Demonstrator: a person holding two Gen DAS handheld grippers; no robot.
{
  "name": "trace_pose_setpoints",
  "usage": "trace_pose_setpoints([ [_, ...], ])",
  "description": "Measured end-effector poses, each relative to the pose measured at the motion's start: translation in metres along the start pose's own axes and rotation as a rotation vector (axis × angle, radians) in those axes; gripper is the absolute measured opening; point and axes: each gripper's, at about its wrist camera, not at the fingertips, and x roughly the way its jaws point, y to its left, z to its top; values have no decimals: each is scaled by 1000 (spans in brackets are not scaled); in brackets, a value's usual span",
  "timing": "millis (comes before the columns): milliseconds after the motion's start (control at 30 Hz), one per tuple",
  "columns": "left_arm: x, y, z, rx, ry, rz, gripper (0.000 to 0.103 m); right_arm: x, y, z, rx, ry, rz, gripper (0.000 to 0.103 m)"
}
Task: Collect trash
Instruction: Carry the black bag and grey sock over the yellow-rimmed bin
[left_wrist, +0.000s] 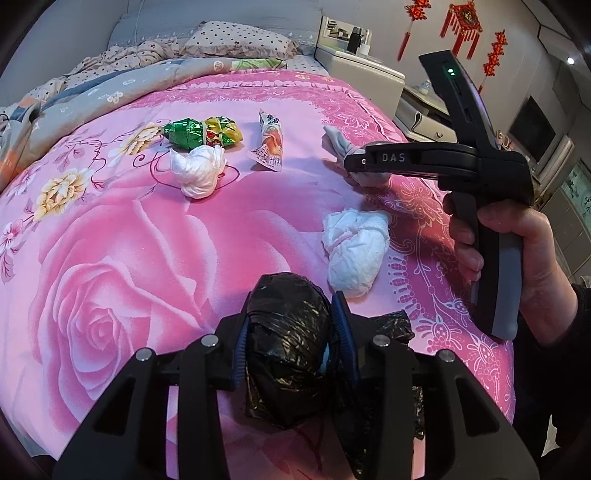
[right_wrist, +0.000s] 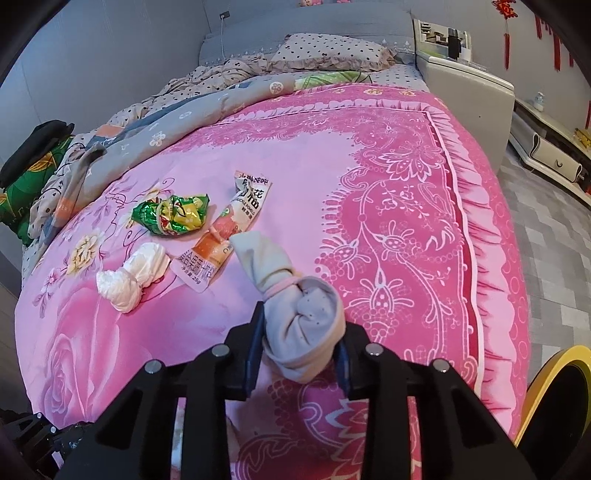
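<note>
My left gripper (left_wrist: 291, 314) is shut on a black plastic bag bundle (left_wrist: 288, 332), held just above the pink bedspread (left_wrist: 129, 240). My right gripper (right_wrist: 301, 339) is shut on a grey knotted cloth bundle (right_wrist: 299, 321) tied with a pink band; it also shows in the left wrist view (left_wrist: 351, 162) at the right, over the bed. On the bedspread lie a green and yellow foil wrapper (left_wrist: 203, 133) (right_wrist: 171, 214), an orange snack packet (left_wrist: 269, 144) (right_wrist: 221, 236), and a white tissue wad (left_wrist: 197, 170) (right_wrist: 129, 277). A second white tissue wad (left_wrist: 354, 251) lies close to the left gripper.
A crumpled grey quilt (right_wrist: 166, 122) and a dotted pillow (right_wrist: 328, 51) lie at the head of the bed. A white bedside cabinet (right_wrist: 465, 85) stands at the far right corner. A yellow-rimmed bin (right_wrist: 554, 398) stands on the floor at the bed's right edge.
</note>
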Motion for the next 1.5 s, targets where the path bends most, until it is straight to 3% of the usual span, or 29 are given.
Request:
trace_pose_setpoints([
  [367,-11,-5,1,26,-14,18,26,-31,-3,-4,44,-12,29,30],
  [867,-60,-17,4,45,-83,3,26,-105,-21,-21,37,-62,18,30],
  [1500,-79,-85,58,132,-170,-54,26,-177,-82,-34,132,-159,-7,30],
])
